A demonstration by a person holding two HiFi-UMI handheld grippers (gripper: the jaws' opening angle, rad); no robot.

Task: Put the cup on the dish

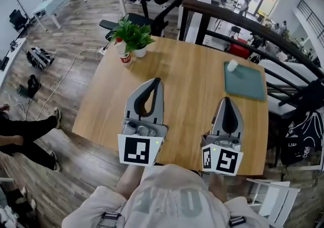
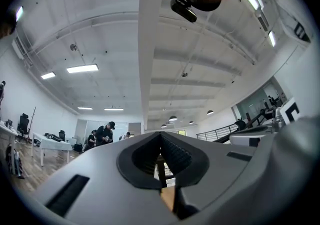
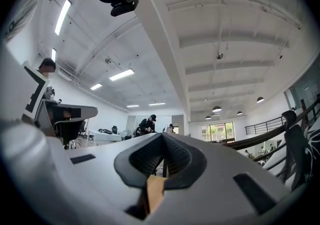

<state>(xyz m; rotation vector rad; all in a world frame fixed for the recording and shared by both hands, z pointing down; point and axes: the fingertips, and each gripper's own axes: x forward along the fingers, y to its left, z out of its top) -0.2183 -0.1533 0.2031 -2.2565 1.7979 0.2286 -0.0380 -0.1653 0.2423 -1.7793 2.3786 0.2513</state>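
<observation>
A small white cup (image 1: 232, 65) stands on the far left corner of a flat teal dish (image 1: 248, 84) at the back right of the wooden table (image 1: 187, 85). My left gripper (image 1: 157, 80) rests on the table near the front edge, jaws shut with nothing between them. My right gripper (image 1: 226, 100) lies beside it, also shut and empty, a short way in front of the dish. In the left gripper view the left gripper (image 2: 161, 134) points up at the ceiling with its tips meeting. The right gripper view shows the right gripper (image 3: 162, 135) the same way.
A potted green plant (image 1: 132, 34) and a red and white can (image 1: 125, 58) stand at the table's back left corner. Behind the table are an office chair (image 1: 162, 4) and a black railing (image 1: 243, 22). A person's legs (image 1: 25, 130) lie on the floor at the left.
</observation>
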